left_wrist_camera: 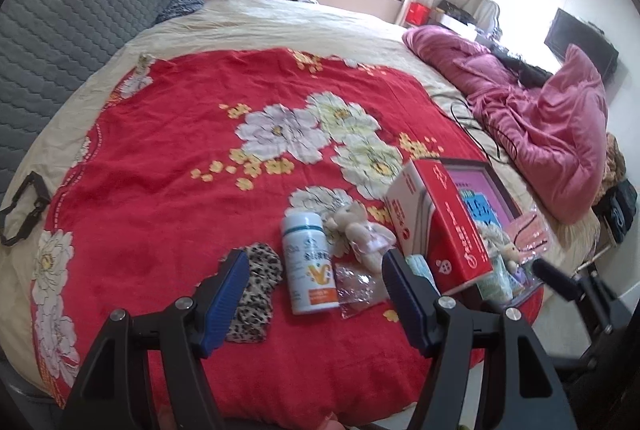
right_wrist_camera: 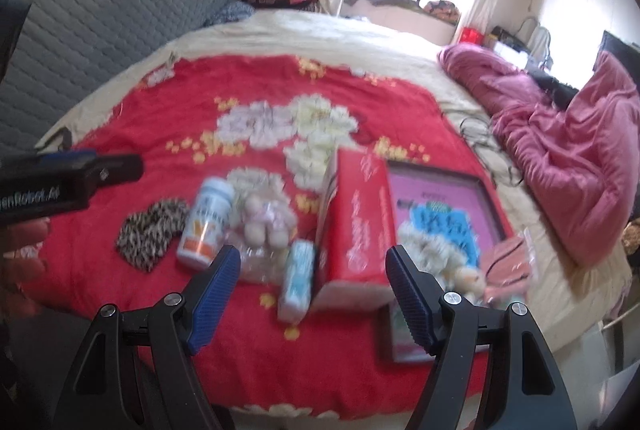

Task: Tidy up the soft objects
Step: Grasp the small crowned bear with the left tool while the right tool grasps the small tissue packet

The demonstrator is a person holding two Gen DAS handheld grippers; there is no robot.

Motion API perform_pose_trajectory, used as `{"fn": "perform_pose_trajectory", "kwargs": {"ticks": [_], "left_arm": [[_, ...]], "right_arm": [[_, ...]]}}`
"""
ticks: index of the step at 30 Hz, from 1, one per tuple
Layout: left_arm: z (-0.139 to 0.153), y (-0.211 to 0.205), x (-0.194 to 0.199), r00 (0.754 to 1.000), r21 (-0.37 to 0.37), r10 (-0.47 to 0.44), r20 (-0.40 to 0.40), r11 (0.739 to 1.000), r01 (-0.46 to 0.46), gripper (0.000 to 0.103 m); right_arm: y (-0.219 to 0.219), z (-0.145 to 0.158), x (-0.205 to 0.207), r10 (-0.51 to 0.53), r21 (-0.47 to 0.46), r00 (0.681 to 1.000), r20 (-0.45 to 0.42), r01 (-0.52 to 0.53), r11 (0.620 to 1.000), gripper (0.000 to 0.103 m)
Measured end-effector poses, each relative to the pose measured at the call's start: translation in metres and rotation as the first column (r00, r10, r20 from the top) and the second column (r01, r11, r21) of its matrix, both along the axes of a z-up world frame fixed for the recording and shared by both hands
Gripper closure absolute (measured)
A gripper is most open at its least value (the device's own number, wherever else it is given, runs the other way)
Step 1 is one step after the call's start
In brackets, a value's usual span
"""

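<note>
Leopard-print cloth point(left_wrist_camera: 252, 294) beside left hand-held gripper point(left_wrist_camera: 314, 282)

Both grippers tilted downward, jaws apart, nothing between them

The left gripper point(left_wrist_camera: 312, 290) shows blue pads at 7 and 5 o'clock of its own view, spread wide and gripping nothing — in the right wrist view its black finger juts in at 9 o'clock, a blurred hand point(right_wrist_camera: 24, 250) beneath it. The right gripper point(right_wrist_camera: 312, 280) stands equally spread and unloaded; one black fingertip of it shows at 4 o'clock in the left view
</note>
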State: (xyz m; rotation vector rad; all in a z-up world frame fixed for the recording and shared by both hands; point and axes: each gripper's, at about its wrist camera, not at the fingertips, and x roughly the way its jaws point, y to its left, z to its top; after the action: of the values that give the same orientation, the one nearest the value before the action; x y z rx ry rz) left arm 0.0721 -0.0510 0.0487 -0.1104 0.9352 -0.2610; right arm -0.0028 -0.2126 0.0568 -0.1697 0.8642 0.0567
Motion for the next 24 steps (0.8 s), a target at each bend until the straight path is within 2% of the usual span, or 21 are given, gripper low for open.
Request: {"fn": "perform_pose_trajectory", "kwargs": {"ticks": [4, 18, 24], "left_arm": [[-0.012, -0.013, 0.005, 0.999, 0.008, -0.026, -0.028, 1.0, 0.026, 0.035], [-0.046, -0.053, 0.042, 0.99, 0.03, -0.102, -0.101, 0.994, 0.105, 0.035], [-0.067, -0.066, 0.06, 0.979, 0.035, -0.121, -0.161, 0.991, 0.128, 0.035]], "right_arm": [[0.001, -0.016, -0.006, 0.003, -0.001, 1.0, -0.015, -0.003, 1.0, 0.027], [-0.011, -0.051, -0.002, -0.068, 0.089, 0.996, -0.052, 0.073, 0.993, 0.027], [-0.01, -0.069, 0.002, -0.078, 0.125, 0.994, -0.075, 0.087, 0.988, 0.027]]}}
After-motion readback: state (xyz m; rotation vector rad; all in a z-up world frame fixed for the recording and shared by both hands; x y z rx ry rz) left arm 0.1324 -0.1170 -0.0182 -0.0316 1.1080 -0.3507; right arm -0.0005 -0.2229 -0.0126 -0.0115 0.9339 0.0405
